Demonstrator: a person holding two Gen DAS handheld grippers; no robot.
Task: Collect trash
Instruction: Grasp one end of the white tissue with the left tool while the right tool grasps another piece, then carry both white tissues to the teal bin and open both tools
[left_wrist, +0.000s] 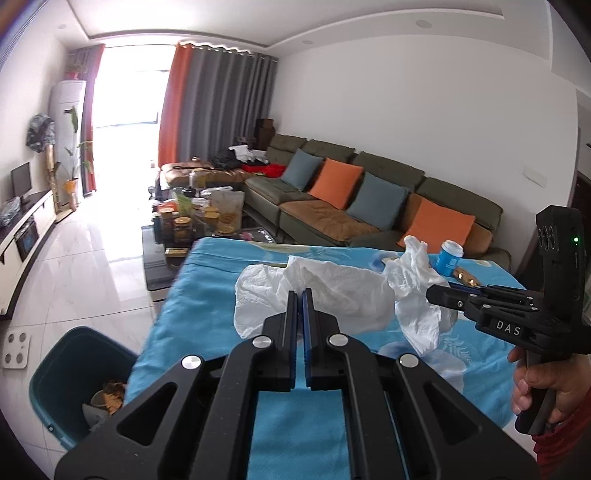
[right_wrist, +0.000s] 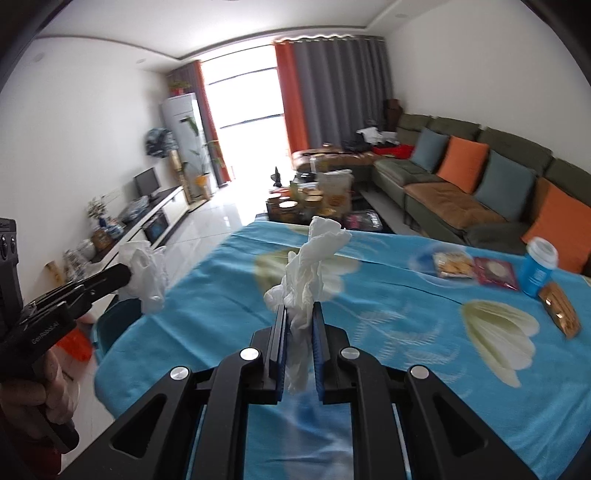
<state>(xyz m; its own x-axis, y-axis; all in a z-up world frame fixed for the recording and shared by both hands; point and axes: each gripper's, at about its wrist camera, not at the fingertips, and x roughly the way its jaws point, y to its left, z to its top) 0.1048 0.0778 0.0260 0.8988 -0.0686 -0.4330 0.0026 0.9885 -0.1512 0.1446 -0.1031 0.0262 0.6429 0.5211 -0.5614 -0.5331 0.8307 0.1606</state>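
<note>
We've got both grippers loaded over the table with the bright blue flowered cloth (right_wrist: 388, 306). The left gripper (left_wrist: 300, 295) has its black fingers pressed nearly together, pinching a wide crumpled white paper tissue (left_wrist: 332, 291) that billows out just ahead of the tips; from the right wrist view the same gripper (right_wrist: 125, 275) holds that tissue (right_wrist: 146, 277) out past the table's left edge.

Our right gripper (right_wrist: 300, 310) is closed to a narrow gap on a second, twisted white tissue (right_wrist: 314, 266), which stands up between the blue pads (right_wrist: 317, 332) and trails back down between the fingers. Seen from the left wrist, that right gripper (left_wrist: 434, 293) reaches in from the right with its wad (left_wrist: 417, 291) hanging off the tip, just beside the first tissue.

Below and to the left of the left gripper sits a dark teal plastic bin (left_wrist: 51, 384) on the floor, scraps showing inside. Ahead and right of the right gripper, well apart from it, lie a blue cup with a white lid (right_wrist: 537, 267), a gold foil wrapper (right_wrist: 559, 308), a red snack packet (right_wrist: 495, 273) and a clear packet of biscuits (right_wrist: 452, 264). A long olive sofa with orange and grey-blue cushions (right_wrist: 436, 184) runs beyond the table.
</note>
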